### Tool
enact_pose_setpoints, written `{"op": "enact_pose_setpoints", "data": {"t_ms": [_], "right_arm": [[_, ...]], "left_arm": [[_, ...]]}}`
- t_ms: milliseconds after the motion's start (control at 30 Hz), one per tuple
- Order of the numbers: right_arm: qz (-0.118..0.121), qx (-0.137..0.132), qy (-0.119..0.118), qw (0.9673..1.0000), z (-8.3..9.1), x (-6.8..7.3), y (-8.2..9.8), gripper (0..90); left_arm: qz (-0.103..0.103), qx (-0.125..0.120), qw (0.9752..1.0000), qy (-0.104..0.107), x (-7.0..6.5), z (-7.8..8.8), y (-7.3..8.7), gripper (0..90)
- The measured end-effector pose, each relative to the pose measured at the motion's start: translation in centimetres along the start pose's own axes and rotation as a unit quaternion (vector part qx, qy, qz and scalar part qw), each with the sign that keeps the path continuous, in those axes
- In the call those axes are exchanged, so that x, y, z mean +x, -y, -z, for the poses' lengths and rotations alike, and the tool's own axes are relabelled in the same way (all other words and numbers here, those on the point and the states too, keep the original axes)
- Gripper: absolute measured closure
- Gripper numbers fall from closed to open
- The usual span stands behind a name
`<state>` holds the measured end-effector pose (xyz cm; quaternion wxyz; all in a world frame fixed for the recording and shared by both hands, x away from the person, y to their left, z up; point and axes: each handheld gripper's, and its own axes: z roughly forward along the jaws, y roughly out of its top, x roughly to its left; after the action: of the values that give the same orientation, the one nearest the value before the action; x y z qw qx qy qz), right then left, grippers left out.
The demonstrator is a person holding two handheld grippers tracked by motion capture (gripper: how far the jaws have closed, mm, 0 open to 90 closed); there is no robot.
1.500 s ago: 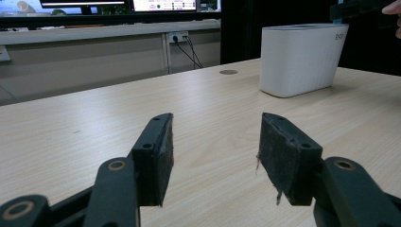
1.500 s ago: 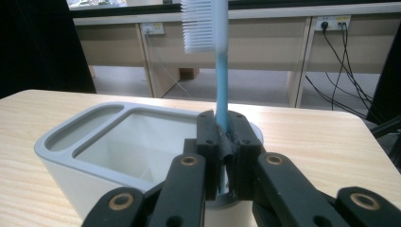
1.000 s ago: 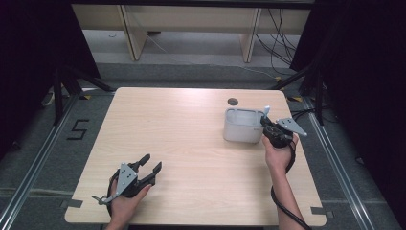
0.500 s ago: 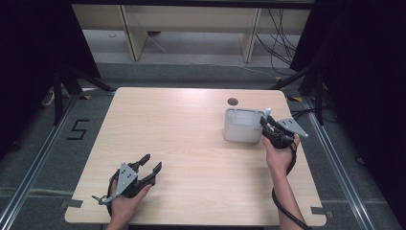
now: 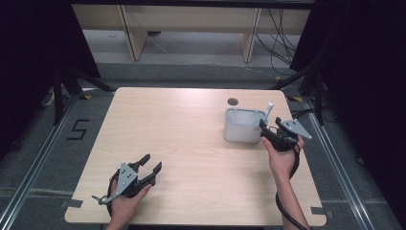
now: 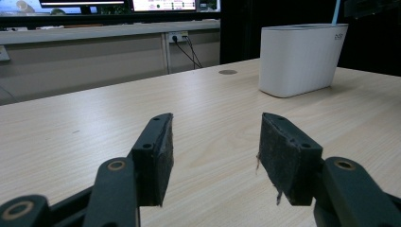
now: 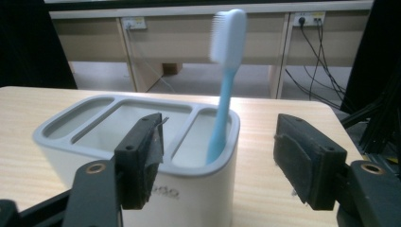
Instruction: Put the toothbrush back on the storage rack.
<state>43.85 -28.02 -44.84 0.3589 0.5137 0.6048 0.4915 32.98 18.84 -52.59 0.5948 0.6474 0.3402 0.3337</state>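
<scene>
A white holder (image 5: 242,127) with a grey rim and three compartments stands at the table's right side. A light blue toothbrush (image 7: 226,85) with a white head stands tilted in its right end compartment. My right gripper (image 5: 269,123) sits just right of the holder, its jaws having just been opening. It is open, and the pads (image 7: 144,156) touch nothing. The toothbrush (image 5: 269,109) leans free beyond them. My left gripper (image 5: 152,162) rests open and holding nothing near the table's front left. In the left gripper view, it (image 6: 215,127) faces the distant holder (image 6: 298,59).
The light wooden table (image 5: 191,143) has a round cable hole (image 5: 232,101) behind the holder. Wooden benches and loose cables lie on the floor beyond the far edge. Dark curtains flank both sides.
The right gripper's jaws have spread apart beside the holder, and the toothbrush now stands free in it. The left gripper has not moved.
</scene>
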Motion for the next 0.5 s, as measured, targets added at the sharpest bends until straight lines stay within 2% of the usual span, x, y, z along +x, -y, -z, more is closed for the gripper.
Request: {"op": "enact_pose_setpoints", "data": {"t_ms": [67,167,233,333,400,500], "right_arm": [[0.005,0.0,-0.002,1.0,0.5,0.2,0.1,33.2],[0.001,0.006,0.0,1.0,1.0,0.5,0.3,32.7],[0.013,0.009,-0.01,0.9998,1.4,0.5,0.4,32.3],[0.015,0.016,-0.009,0.9997,2.0,0.9,0.5,31.6],[0.028,0.019,-0.013,0.9993,2.6,1.1,0.5,31.0],[0.027,0.022,-0.018,0.9993,3.3,1.5,0.8,30.4]], "left_arm": [[0.0,-0.001,1.0,-0.001,0.0,0.0,0.0,45.0],[0.0,0.0,1.0,0.0,0.0,0.0,0.0,44.9],[0.0,0.0,1.0,0.0,0.0,0.0,0.0,44.9],[0.0,0.001,1.0,0.0,0.0,0.0,0.0,44.9],[0.0,0.0,1.0,0.0,0.0,0.0,0.0,44.8],[0.001,0.001,1.0,0.0,0.0,0.0,0.0,44.8]]}}
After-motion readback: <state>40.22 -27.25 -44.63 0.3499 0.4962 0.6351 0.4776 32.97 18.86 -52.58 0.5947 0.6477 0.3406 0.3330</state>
